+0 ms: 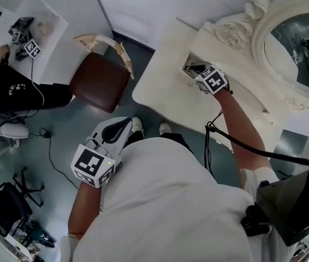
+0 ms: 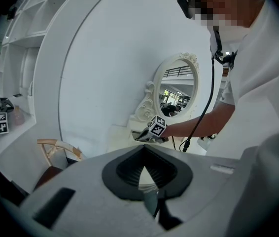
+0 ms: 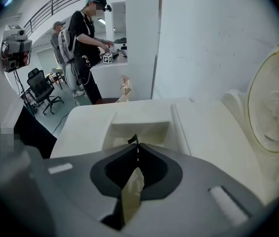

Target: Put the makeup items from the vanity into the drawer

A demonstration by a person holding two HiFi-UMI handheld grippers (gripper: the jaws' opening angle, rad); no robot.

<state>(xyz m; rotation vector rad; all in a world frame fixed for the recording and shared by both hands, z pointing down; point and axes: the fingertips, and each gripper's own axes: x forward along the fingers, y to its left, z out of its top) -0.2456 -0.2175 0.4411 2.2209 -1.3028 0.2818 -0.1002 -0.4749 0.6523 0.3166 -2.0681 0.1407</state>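
The room is white, with a grey floor. A cream vanity is the worktop here. Its one drawer is open.

The right claw is just above the drawer and points down into it. Its two jaws are pressed together. A tiny dark bit sticks out at the tips. It is too small to tell what it is. The left claw hangs low, far from the drawer, over the floor. Its jaws are together too, with nothing between them.

I think this is the dropping-off step, or the end of it. No makeup shows on the worktop around the drawer. The part of the drawer that shows looks bare. The claw hides the rest, so I cannot tell where the makeup is.

Next, the right claw likely needs to lift up out of the drawer. Then the drawer could be pushed in.

Counting: one drawer, one round mirror behind the drawer, one brown chair well apart from the drawer, two claws, and no makeup that I can see.
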